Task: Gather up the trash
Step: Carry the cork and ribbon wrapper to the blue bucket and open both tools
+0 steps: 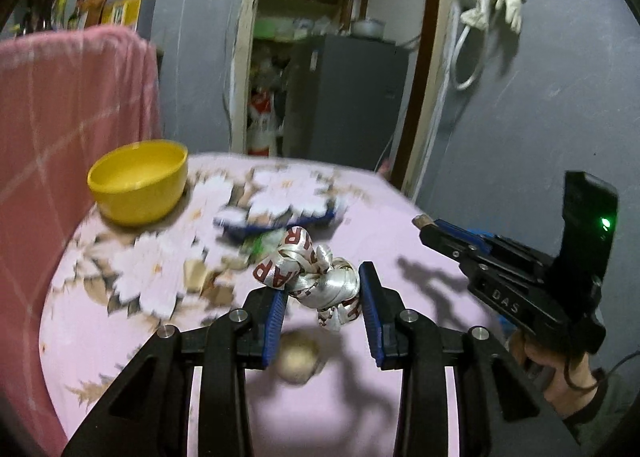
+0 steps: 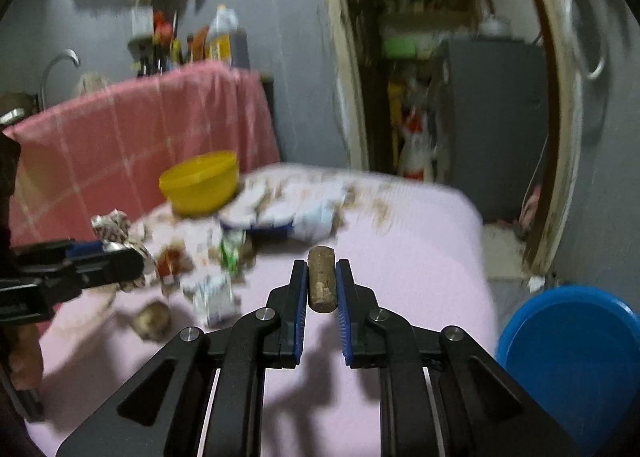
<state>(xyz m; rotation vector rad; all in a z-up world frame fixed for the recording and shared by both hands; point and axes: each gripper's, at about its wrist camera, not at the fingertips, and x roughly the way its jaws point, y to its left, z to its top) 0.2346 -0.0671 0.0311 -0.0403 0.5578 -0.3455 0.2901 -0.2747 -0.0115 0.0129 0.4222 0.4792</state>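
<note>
My left gripper is shut on a crumpled silver wrapper with red letters, held a little above the pink flowered tablecloth. My right gripper is shut on a brown cork, which stands upright between the blue pads. The right gripper also shows at the right of the left wrist view, in a person's hand. The left gripper with the wrapper appears at the left of the right wrist view. On the cloth lie a round beige lump, a blue-and-white packet and smaller wrappers.
A yellow bowl stands at the table's far left, next to a pink checked cloth draped over something tall. A blue basin sits on the floor right of the table. An open doorway with a grey fridge lies behind.
</note>
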